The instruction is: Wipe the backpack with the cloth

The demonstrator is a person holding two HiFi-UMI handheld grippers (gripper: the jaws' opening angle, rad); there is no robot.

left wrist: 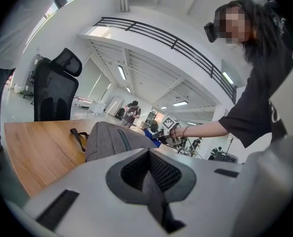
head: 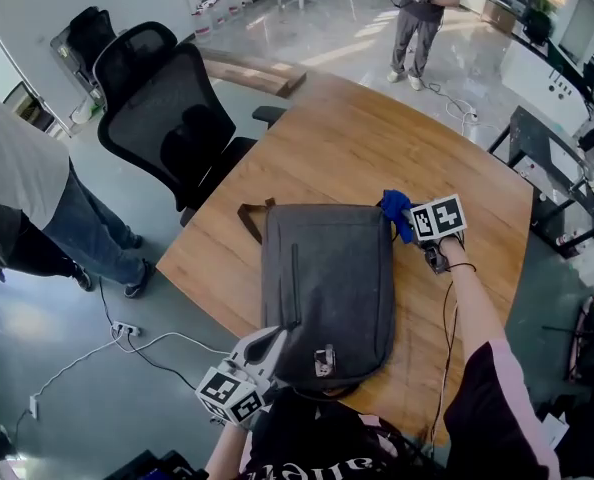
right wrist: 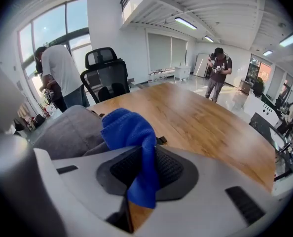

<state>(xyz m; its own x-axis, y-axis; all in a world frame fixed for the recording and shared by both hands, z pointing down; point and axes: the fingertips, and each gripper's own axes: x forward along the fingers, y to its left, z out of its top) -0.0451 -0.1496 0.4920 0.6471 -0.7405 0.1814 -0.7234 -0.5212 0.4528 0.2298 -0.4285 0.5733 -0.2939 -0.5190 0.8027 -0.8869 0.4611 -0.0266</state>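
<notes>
A dark grey backpack [head: 327, 288] lies flat on the round wooden table [head: 377, 138], its brown-ended strap [head: 251, 218] trailing off the far left corner. My left gripper [head: 277, 340] is at the bag's near left corner, and in the left gripper view [left wrist: 149, 154] its jaws are shut on a thin grey fold of the backpack [left wrist: 112, 139]. My right gripper [head: 417, 230] is at the bag's far right corner, shut on a blue cloth [head: 395, 211]. In the right gripper view the cloth [right wrist: 127, 130] bunches above the jaws [right wrist: 146, 152], touching the bag's edge [right wrist: 67, 132].
A black mesh office chair [head: 172, 118] stands at the table's far left edge. A person in a grey shirt and jeans [head: 37, 198] stands left of it. Another person [head: 422, 18] stands far off. Cables [head: 127, 333] lie on the floor at left; desks [head: 557, 168] stand at right.
</notes>
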